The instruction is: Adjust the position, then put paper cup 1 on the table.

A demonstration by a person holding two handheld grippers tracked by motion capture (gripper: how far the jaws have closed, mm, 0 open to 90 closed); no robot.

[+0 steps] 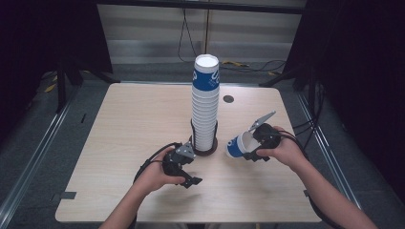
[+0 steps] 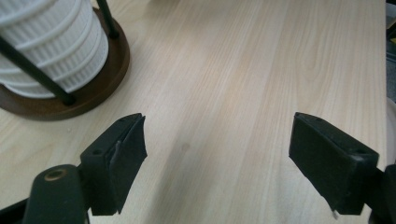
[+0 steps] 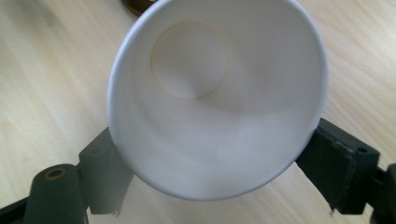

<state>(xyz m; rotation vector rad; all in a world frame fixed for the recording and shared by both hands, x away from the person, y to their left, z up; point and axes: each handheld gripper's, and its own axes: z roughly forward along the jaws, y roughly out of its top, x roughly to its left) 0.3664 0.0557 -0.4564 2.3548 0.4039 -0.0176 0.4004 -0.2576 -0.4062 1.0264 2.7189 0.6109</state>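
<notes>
The right gripper (image 1: 249, 149) has its jaws around a paper cup (image 1: 237, 145), tipped on its side just over the desk (image 1: 124, 119), right of the tall cup stack (image 1: 206, 102). The left gripper (image 1: 191, 180) has its jaws wide apart with nothing in them

- The left gripper (image 2: 217, 168) rises from the bottom edge with its two black jaws spread wide and nothing between them.
- Bare pale wood counter (image 2: 243, 84) lies in the gap and beyond it.
- Up and left of the left-hand jaw stands a round dark-brown base (image 2: 100, 88).
- On that base sits a stack of ribbed white cups (image 2: 51, 42), hemmed by thin black upright rods (image 2: 32, 70).
</notes>
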